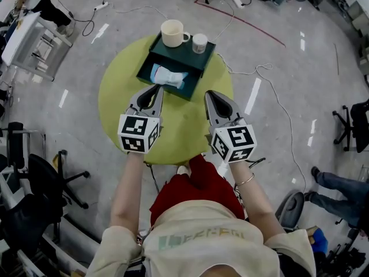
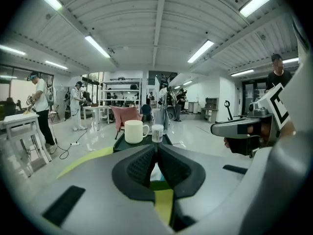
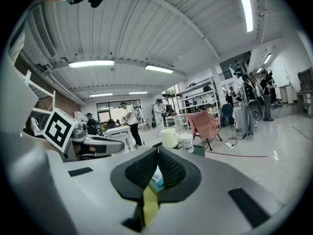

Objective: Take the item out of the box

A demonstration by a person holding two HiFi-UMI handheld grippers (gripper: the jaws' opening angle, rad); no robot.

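Item [image 1: 169,77]: pale packet, I think, lying in box [image 1: 194,77] | my left gripper [image 1: 155,87] and right gripper [image 1: 209,93] just short of box, jaws together, empty | removal all left.

A cream mug [image 1: 173,33] stands just left of a small white jar [image 1: 199,42] at the round green table's [image 1: 115,103] far side. A black office chair [image 1: 40,172] stands near left.

No legible text, label or number
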